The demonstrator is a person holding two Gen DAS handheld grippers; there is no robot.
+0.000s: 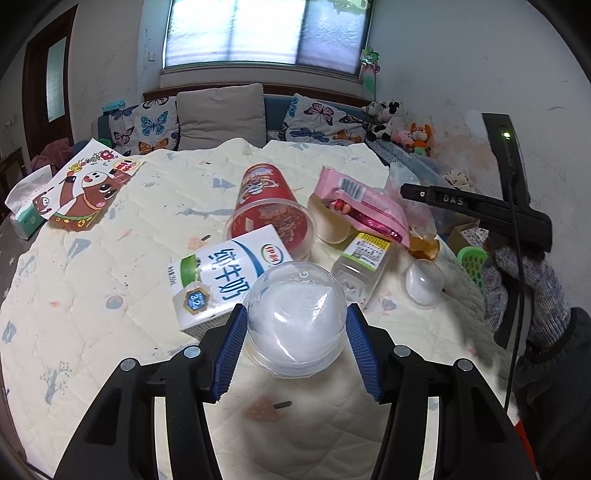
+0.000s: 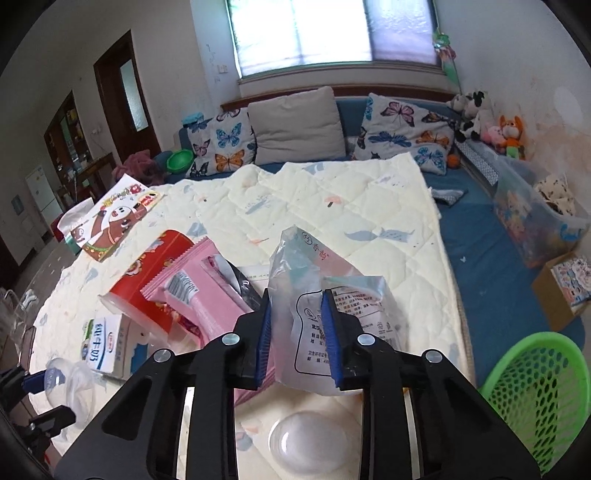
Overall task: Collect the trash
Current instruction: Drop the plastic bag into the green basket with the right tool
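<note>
A lived-in home room, probably a bedroom or playroom: a quilted cream bedspread (image 2: 332,206) fills the centre, butterfly-print cushions (image 2: 406,129) line a blue daybed below the window (image 2: 332,33), and plush toys (image 2: 491,122) crowd the upper right.

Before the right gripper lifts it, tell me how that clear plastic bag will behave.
The clear plastic bag looks thin and crumpled, so it will probably flop and sag around the right gripper, whose blue pads already pinch it. It appears nearly empty, so likely very light. The glossy film may slip if the pinch loosens.
</note>
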